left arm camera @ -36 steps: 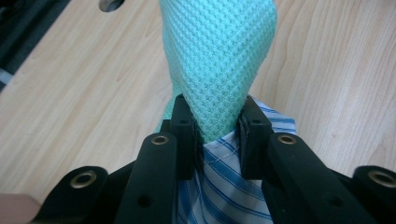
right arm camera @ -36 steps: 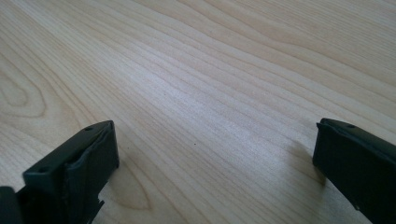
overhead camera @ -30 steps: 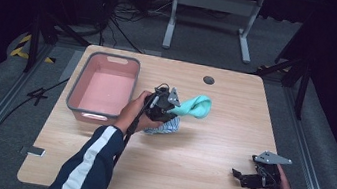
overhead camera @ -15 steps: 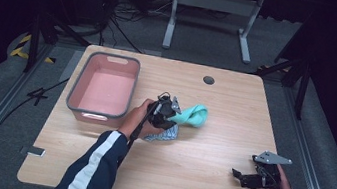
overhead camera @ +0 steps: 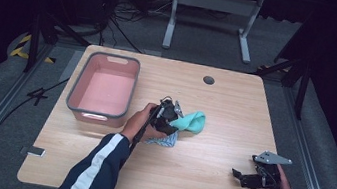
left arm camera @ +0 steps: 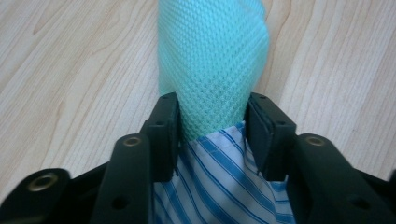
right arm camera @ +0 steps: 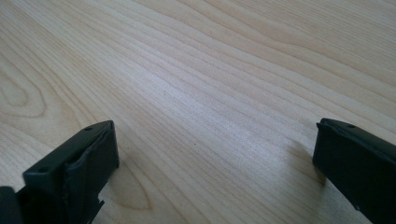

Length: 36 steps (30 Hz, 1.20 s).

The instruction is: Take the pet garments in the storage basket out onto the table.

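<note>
A teal waffle cloth (overhead camera: 192, 122) lies bunched on the wooden table (overhead camera: 234, 114), on top of a blue-striped white cloth (overhead camera: 161, 141). My left gripper (overhead camera: 177, 117) is low over both. In the left gripper view the teal cloth (left arm camera: 210, 65) fills the gap of my left gripper (left arm camera: 212, 105) and touches both pads, narrowed where they hold it. The jaws have just been opening with the cloth still between them. The striped cloth (left arm camera: 224, 182) lies under the jaws. My right gripper (overhead camera: 241, 176) rests open near the table's front right; its view (right arm camera: 215, 140) has bare wood between the jaws.
A pink tub with a grey rim (overhead camera: 71, 95) stands at the table's left, close to my left forearm. A round cable hole (overhead camera: 208, 80) sits at the back of the table. Dark floor, rails and a metal stand surround the table.
My left gripper has come down with the teal cloth, which hung raised before and now lies on the table over the striped cloth. The right gripper has stayed put.
</note>
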Tool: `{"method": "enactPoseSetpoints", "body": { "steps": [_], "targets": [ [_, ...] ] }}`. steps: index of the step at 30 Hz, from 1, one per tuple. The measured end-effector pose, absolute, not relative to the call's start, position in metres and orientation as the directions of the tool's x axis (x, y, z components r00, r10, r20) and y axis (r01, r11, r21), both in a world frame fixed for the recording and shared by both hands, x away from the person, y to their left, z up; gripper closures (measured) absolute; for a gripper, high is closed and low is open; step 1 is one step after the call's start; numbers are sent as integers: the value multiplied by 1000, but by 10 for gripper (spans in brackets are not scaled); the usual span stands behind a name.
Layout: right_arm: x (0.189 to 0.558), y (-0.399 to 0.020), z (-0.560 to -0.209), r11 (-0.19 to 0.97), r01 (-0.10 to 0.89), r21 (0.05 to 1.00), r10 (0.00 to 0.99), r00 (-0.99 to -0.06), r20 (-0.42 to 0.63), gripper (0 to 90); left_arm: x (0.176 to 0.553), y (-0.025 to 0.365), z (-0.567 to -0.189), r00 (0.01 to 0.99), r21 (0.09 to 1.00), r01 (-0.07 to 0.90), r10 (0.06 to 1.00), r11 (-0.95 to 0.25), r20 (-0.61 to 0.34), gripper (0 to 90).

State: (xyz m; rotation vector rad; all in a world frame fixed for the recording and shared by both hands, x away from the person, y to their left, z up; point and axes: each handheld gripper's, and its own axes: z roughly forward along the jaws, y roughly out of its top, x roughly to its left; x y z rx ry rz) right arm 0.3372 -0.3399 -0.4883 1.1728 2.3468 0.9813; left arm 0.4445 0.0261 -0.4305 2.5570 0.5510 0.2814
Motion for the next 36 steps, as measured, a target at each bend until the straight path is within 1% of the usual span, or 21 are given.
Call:
{"method": "enactPoseSetpoints", "body": {
  "steps": [4,11,20,30,33,36],
  "targets": [
    [337,-340,-488,421,564,710,799,-602,5,7,444,26,-429,891,535,336,446,-775,87,494],
    [337,-340,-488,421,564,710,798,-602,5,6,443,27,-426,889,546,336,450,-767,86,471],
    [337,-340,-488,421,565,710,799,-602,6,6,438,26,-419,894,558,319,439,-766,91,403],
    [337,-340,-488,421,564,710,799,-602,5,6,427,30,-410,905,540,287,408,-792,117,296],
    [337,-340,-488,421,565,710,799,-602,5,6,424,33,-408,906,535,292,409,-793,112,281],
    [337,-340,-488,421,565,710,799,-602,6,7,418,38,-407,907,517,282,400,-808,129,265]
  ]
}}
